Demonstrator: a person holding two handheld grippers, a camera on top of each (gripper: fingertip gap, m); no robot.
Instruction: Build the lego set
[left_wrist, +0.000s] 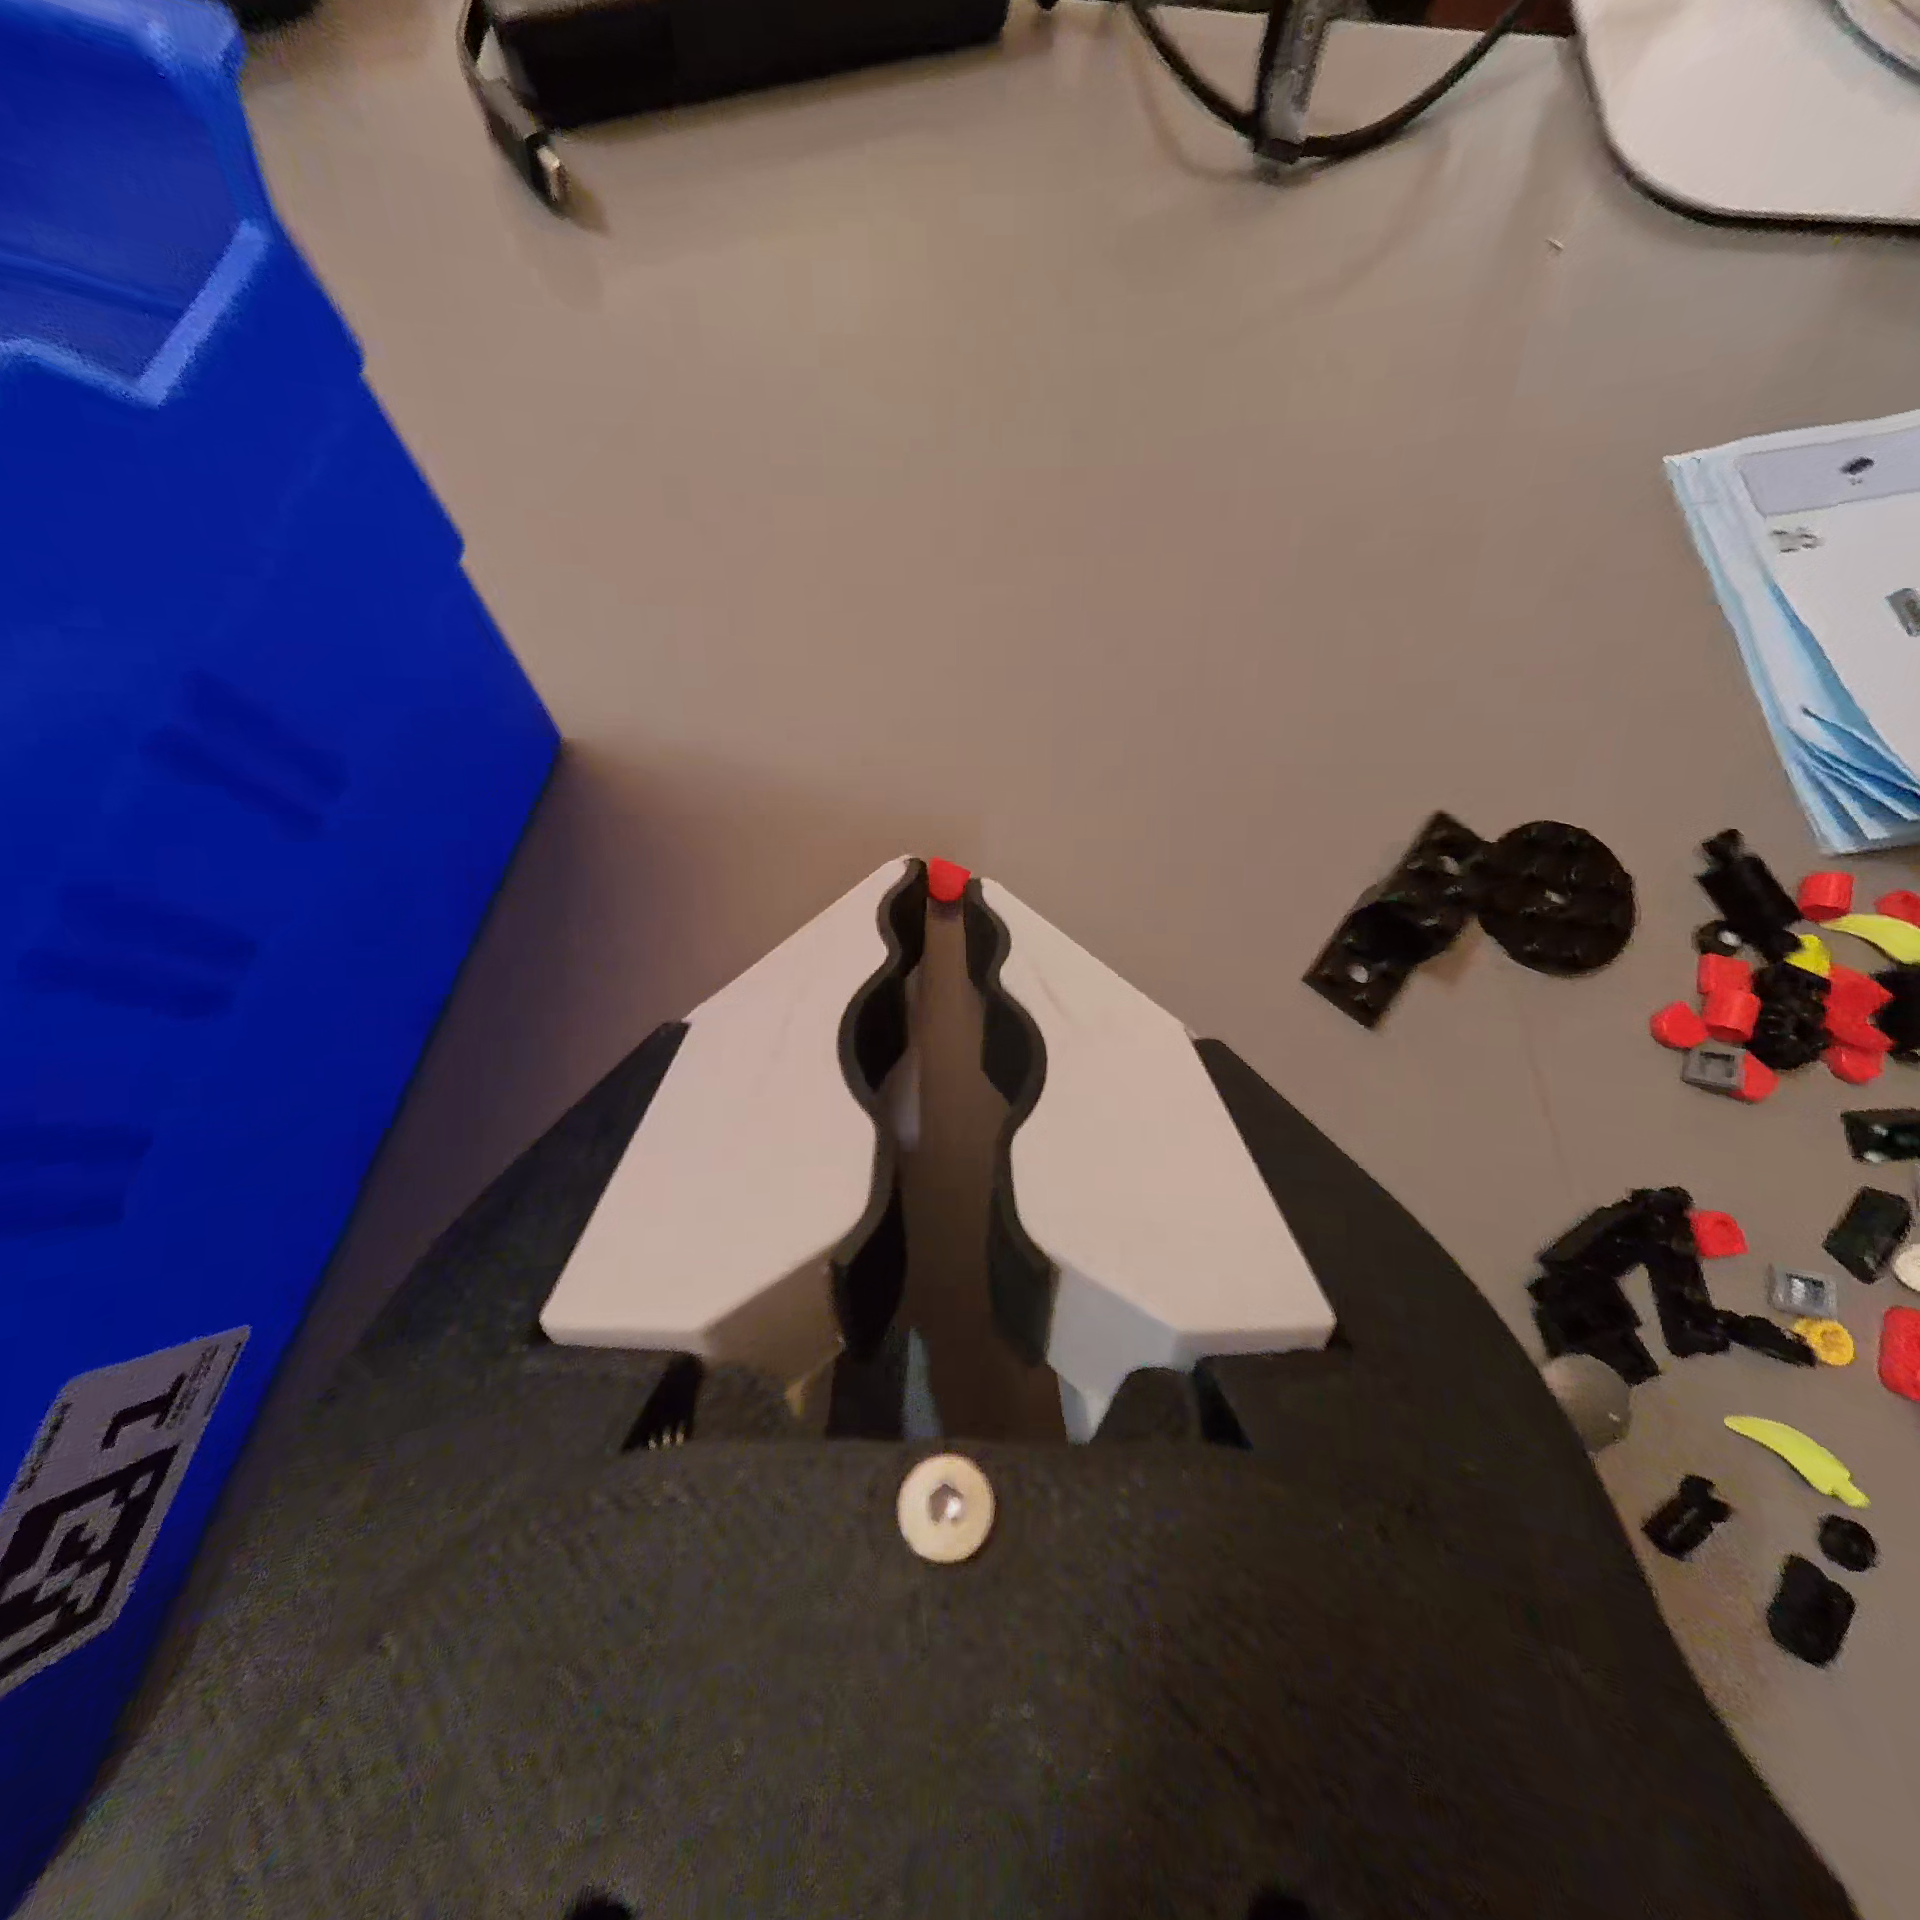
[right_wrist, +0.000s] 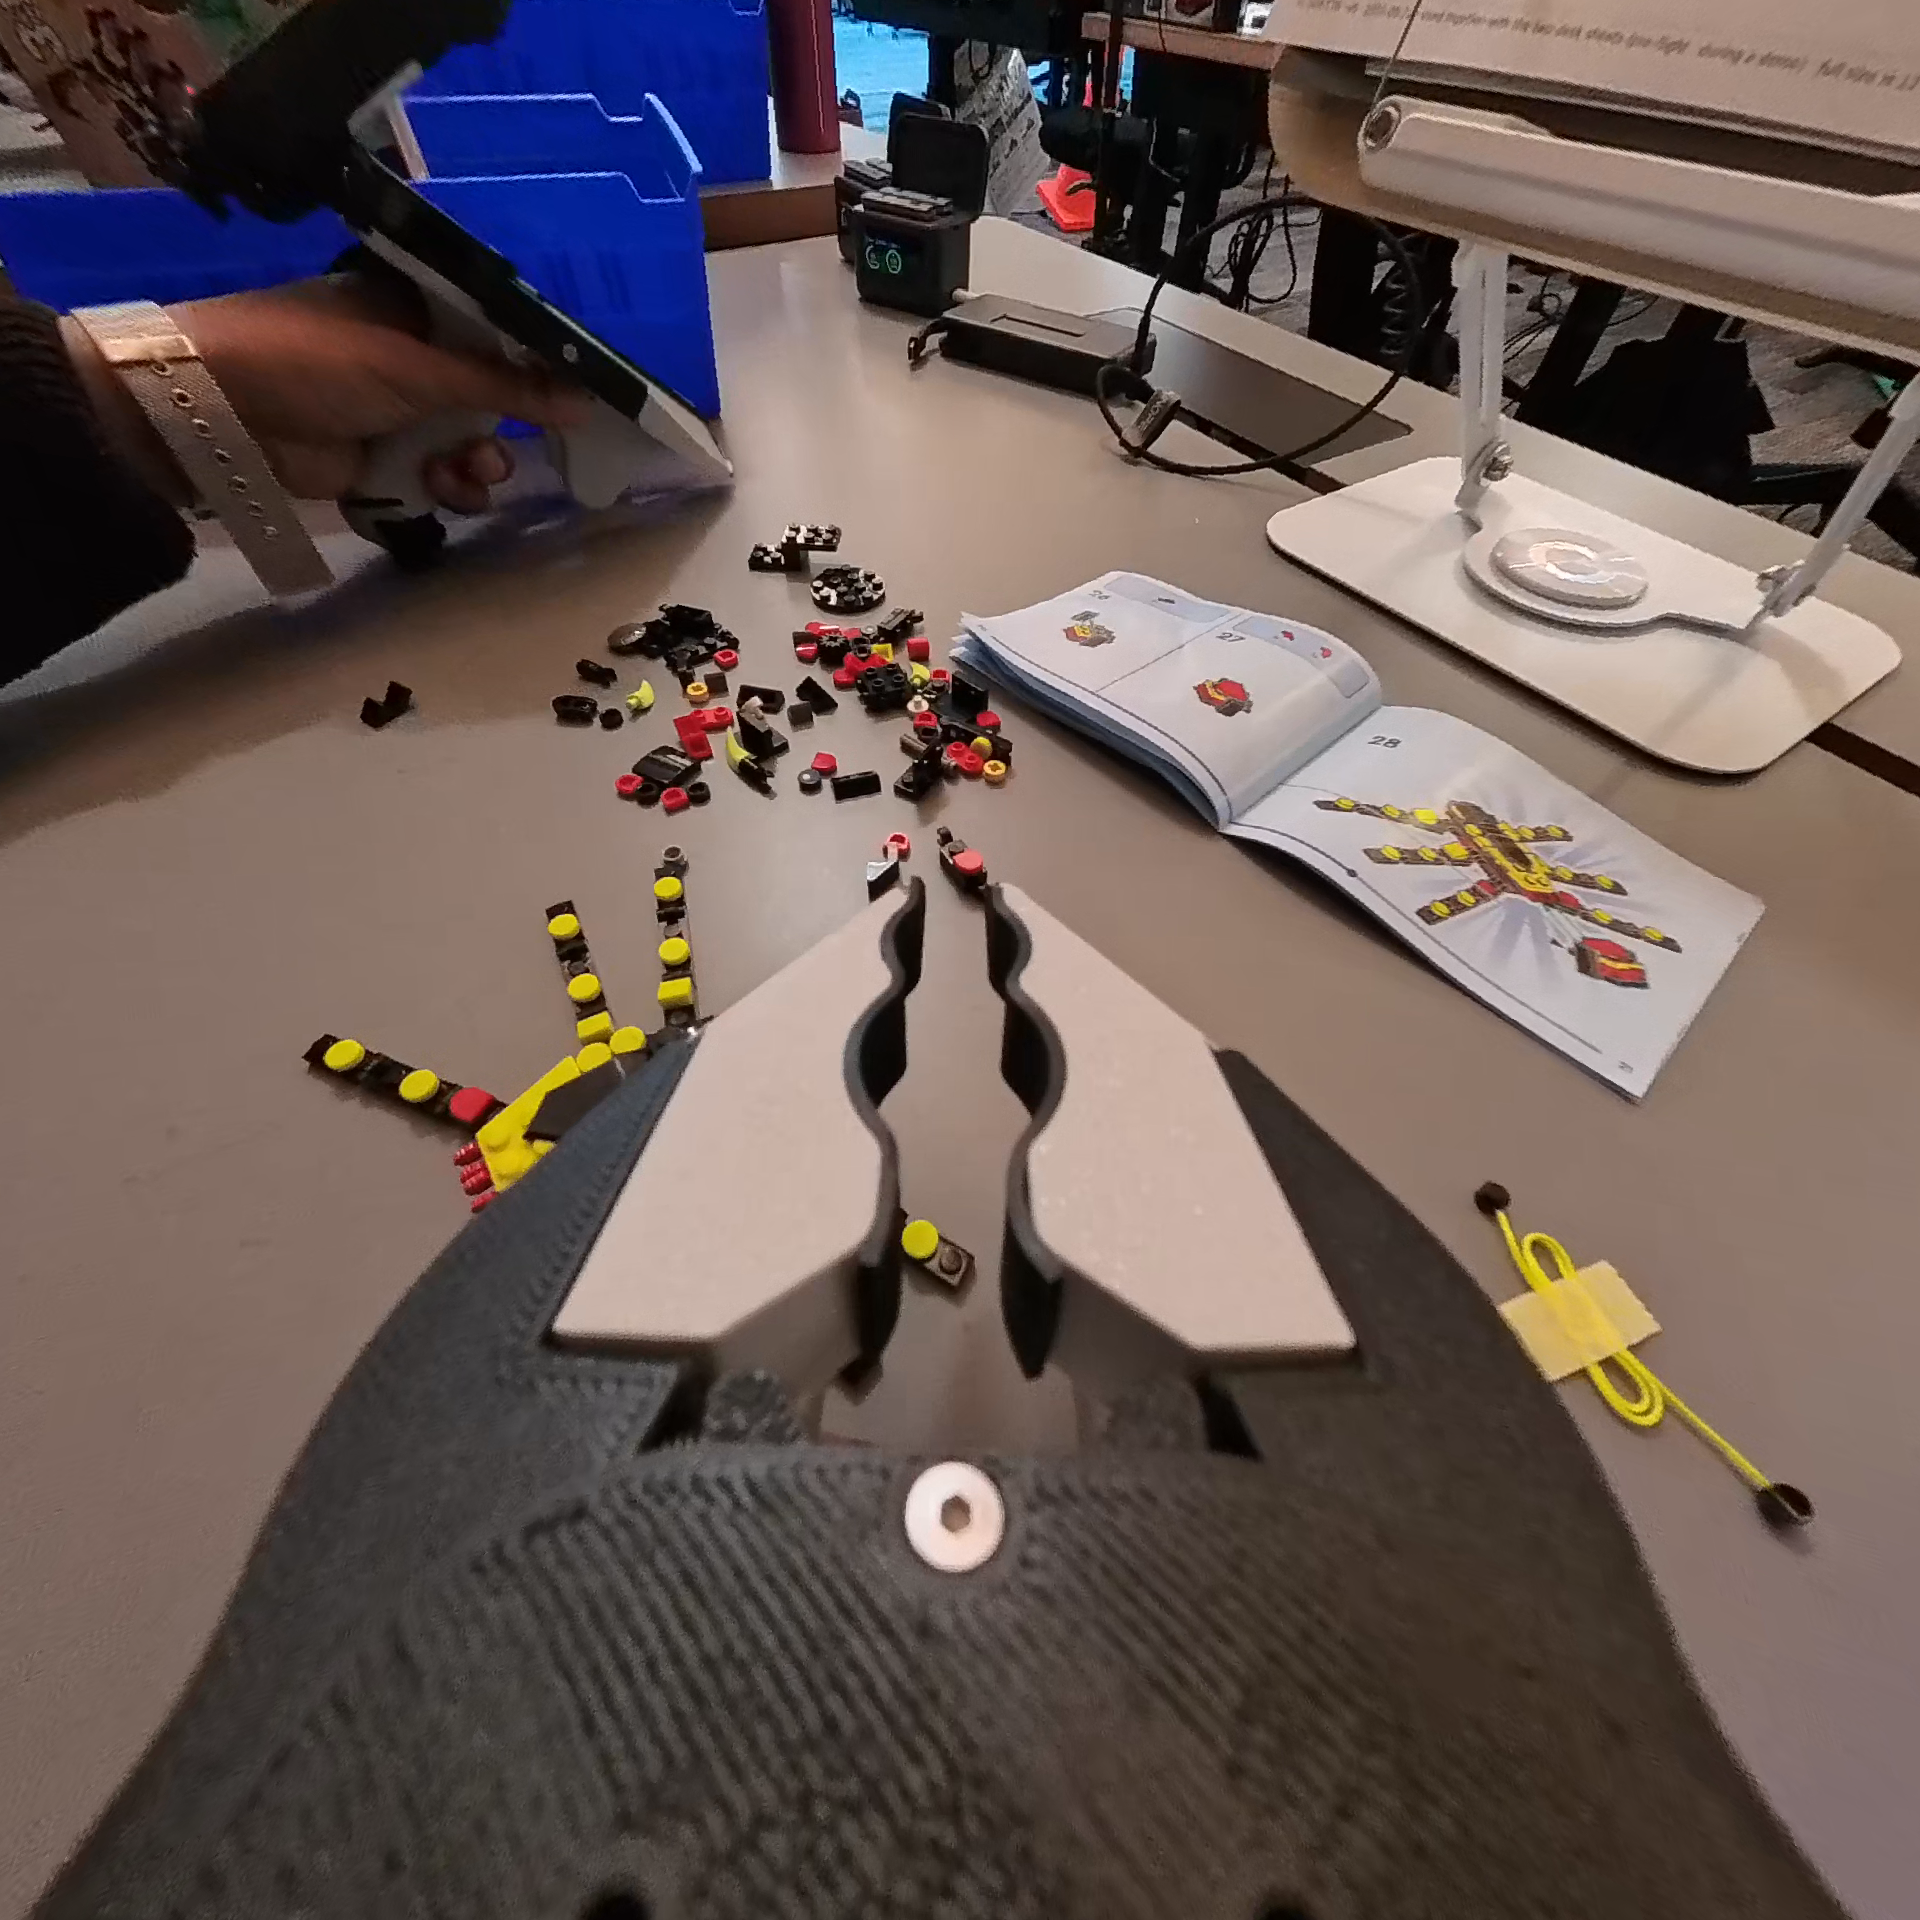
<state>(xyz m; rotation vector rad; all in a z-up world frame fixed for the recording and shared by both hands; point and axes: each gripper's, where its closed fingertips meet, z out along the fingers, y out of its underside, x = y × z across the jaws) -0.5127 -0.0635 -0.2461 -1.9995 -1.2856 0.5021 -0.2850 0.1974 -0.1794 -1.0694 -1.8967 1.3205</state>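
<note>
My left gripper (left_wrist: 943, 889) is shut on a small red lego piece (left_wrist: 945, 876) pinched at its fingertips, above bare table beside the blue bin. It also shows in the right wrist view (right_wrist: 717, 462), held by a hand at the far left. My right gripper (right_wrist: 954, 896) is open by a narrow gap and empty, low over the table. A partial build (right_wrist: 509, 1127) with a yellow body and black legs with yellow studs lies under its left side. Two small black-and-red pieces (right_wrist: 961, 862) lie just past its tips. The loose piece pile (right_wrist: 810, 696) lies beyond and also shows in the left wrist view (left_wrist: 1787, 997).
A blue bin (left_wrist: 208, 727) stands at the left. An open instruction booklet (right_wrist: 1351, 790) lies right of the pile. A white lamp base (right_wrist: 1558, 613), a black power adapter with cables (right_wrist: 1029, 332) and a taped yellow cord (right_wrist: 1590, 1340) also lie on the table. The tips of one gripper are about 35 cm away from the tips of the other.
</note>
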